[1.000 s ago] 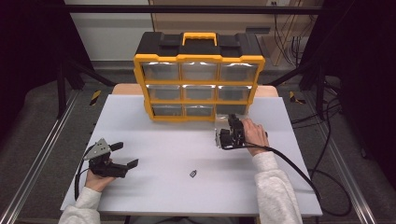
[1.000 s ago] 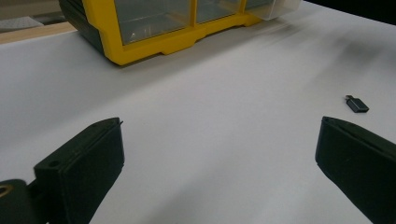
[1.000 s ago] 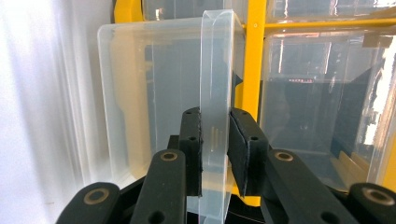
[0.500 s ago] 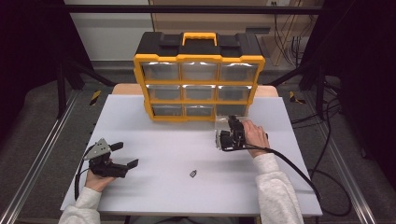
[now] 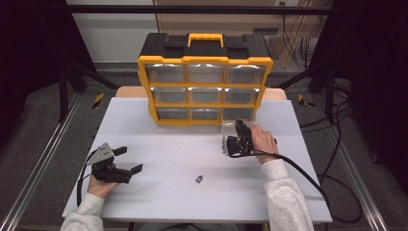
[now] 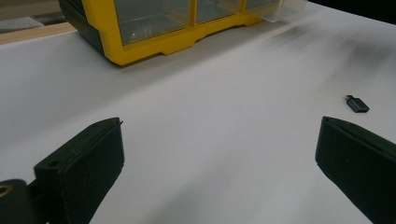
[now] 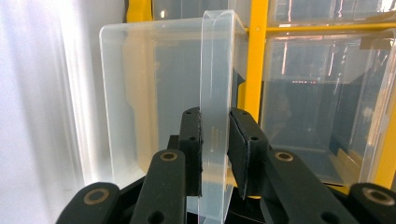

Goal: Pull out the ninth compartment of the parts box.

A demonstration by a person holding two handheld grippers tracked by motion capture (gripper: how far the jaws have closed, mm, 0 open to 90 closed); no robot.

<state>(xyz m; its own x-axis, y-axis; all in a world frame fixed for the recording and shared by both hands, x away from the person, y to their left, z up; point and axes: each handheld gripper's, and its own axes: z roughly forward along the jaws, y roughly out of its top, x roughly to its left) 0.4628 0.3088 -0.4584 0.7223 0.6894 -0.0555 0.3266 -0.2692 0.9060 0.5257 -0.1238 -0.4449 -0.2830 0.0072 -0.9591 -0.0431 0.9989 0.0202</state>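
Nothing has shifted; right gripper point(image 7: 215, 154) clamps the clear drawer point(image 7: 163, 93) front; left gripper point(image 6: 219, 154) gapes over bare table point(image 6: 210, 116).

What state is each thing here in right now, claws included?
Left claw: open, holding nothing.
Right claw: shut on the clear drawer's front tab.
Clear drawer: bottom right, pulled partly out of the organizer.
Yellow organizer: upright, other drawers closed.
Small dark adapter: lying loose on the table.

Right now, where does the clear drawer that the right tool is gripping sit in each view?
High view: the clear drawer is pulled out at the yellow organizer's bottom-right corner, ahead of the right tool.
Left gripper view: top right, a clear corner beyond the yellow base.
Right gripper view: centre, its handle clamped between the jaws.
Shared landmark: the organizer's yellow frame.
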